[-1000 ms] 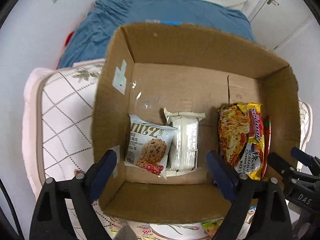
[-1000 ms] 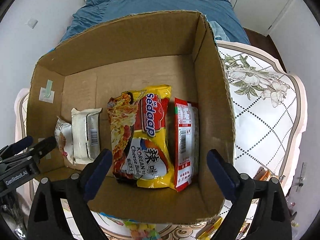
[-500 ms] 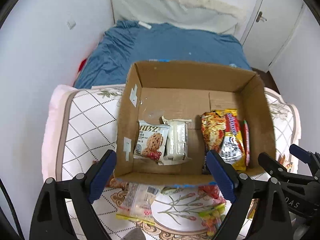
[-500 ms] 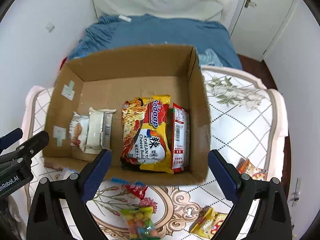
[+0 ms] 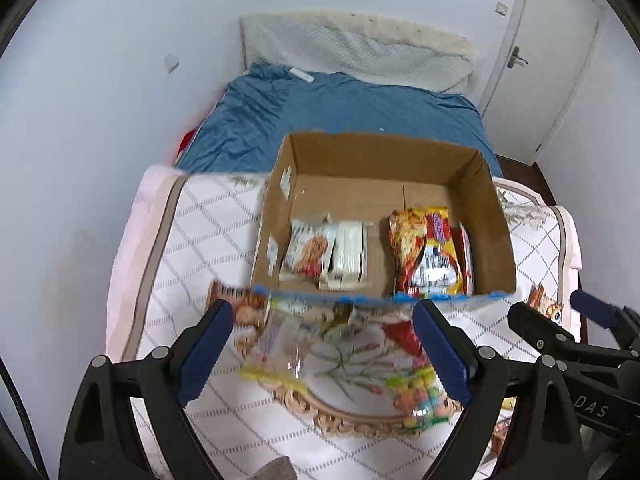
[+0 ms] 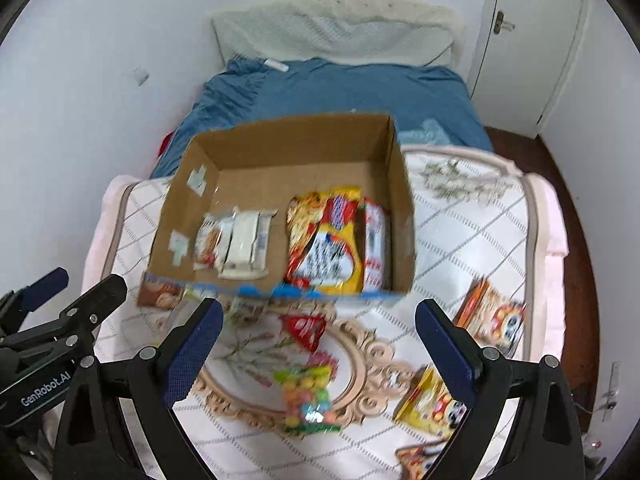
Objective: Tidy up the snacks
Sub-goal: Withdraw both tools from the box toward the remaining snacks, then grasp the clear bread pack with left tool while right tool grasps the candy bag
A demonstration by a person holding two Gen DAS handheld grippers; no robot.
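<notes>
An open cardboard box (image 5: 494, 232) (image 6: 400, 184) stands on a white quilted mat. Inside it lie a cookie pack (image 5: 306, 250) (image 6: 210, 242), a white pack (image 5: 350, 252) (image 6: 248, 244), a yellow noodle pack (image 5: 430, 252) (image 6: 326, 246) and a red pack (image 6: 374, 248). Loose snacks lie in front of the box: a clear bag (image 5: 280, 348), a colourful candy bag (image 5: 420, 396) (image 6: 306, 398), a red pack (image 6: 304, 330), an orange pack (image 6: 494, 316) and a yellow pack (image 6: 430, 400). My left gripper (image 5: 324, 352) and my right gripper (image 6: 318, 348) are open and empty, above the loose snacks.
The mat (image 5: 200, 232) lies at the foot of a bed with a blue sheet (image 5: 340, 108) and a white pillow (image 5: 352, 48). White walls close in on the left. A white door (image 5: 544, 52) is at the back right. Dark floor (image 6: 568, 208) shows on the right.
Both grippers have pulled back and up from over the box. The box looks smaller and the loose snacks in front of it have come into view. Both stay open.
</notes>
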